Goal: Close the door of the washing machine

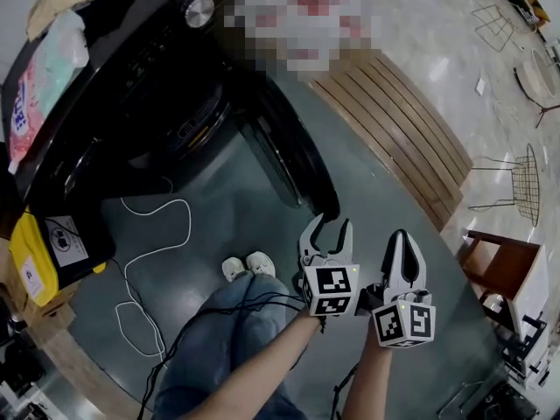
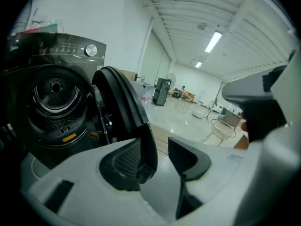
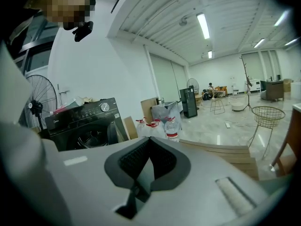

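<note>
The black front-loading washing machine (image 1: 131, 86) stands at the upper left of the head view, and its round door (image 1: 293, 160) is swung wide open toward me. My left gripper (image 1: 325, 233) is open just at the door's free edge. In the left gripper view the dark door rim (image 2: 123, 107) runs down between the jaws, close against the left pad (image 2: 124, 161) and apart from the right one, with the drum (image 2: 54, 95) behind it. My right gripper (image 1: 403, 250) hangs to the right of the left one, shut with nothing in it (image 3: 149, 140), away from the door.
A white cable (image 1: 153, 234) loops on the floor before the washer, beside a yellow box (image 1: 39, 252). My legs and shoes (image 1: 248, 265) are below the door. A slatted wooden panel (image 1: 394, 121), wire chairs (image 1: 525, 182) and a wooden stool (image 1: 503, 269) stand right. Water bottles (image 3: 171, 124) sit beside the machine.
</note>
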A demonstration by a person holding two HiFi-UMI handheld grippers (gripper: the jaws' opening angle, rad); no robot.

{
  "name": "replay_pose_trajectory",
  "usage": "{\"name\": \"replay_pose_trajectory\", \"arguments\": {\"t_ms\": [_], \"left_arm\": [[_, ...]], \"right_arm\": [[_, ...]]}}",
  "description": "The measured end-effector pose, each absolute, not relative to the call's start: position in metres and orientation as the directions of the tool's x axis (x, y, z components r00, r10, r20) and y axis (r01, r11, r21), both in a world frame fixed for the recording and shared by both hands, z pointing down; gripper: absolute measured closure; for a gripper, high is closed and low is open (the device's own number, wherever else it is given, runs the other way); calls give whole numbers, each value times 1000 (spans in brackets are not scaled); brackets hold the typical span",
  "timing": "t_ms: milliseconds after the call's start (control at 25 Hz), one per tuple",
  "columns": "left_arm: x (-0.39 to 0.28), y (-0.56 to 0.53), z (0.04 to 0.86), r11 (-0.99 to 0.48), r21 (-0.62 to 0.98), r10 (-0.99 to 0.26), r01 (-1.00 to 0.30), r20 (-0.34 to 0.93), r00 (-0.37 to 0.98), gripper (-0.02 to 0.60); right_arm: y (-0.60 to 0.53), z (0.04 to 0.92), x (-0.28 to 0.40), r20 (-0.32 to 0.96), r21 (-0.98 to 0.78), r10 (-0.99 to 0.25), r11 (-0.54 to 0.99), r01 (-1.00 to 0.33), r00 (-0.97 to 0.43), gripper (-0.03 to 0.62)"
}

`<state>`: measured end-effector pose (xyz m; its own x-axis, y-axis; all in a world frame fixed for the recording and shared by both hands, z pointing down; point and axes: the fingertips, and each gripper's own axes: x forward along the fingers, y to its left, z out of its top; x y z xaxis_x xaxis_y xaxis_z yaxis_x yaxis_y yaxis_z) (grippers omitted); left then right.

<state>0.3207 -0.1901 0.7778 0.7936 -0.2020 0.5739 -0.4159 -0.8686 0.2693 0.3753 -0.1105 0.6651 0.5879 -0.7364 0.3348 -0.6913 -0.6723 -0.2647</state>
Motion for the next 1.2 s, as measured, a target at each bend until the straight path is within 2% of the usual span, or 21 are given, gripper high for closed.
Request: {"name": "replay_pose_trajectory", "arguments": {"t_ms": [160,480,520,1200], "left_arm": [[333,-196,793,-817,286,-241,-501,620,747,416],[340,-207,809,-755,285,-288,-590,665,689,434],[341,-207,810,-754,283,-290,-593,667,686,449],[318,-213,810,-736,285,-296,-614,681,670,468]], "right_arm": [[-113,678,383,345,-269,-750,-656,-705,565,582],[-130,697,396,374,-269,-788,-597,-756,489,582],[-131,697,396,375,-268,-790,-594,-759,485,582],[-138,704,377,408,-263,-795,-573,-776,449,582]]}}
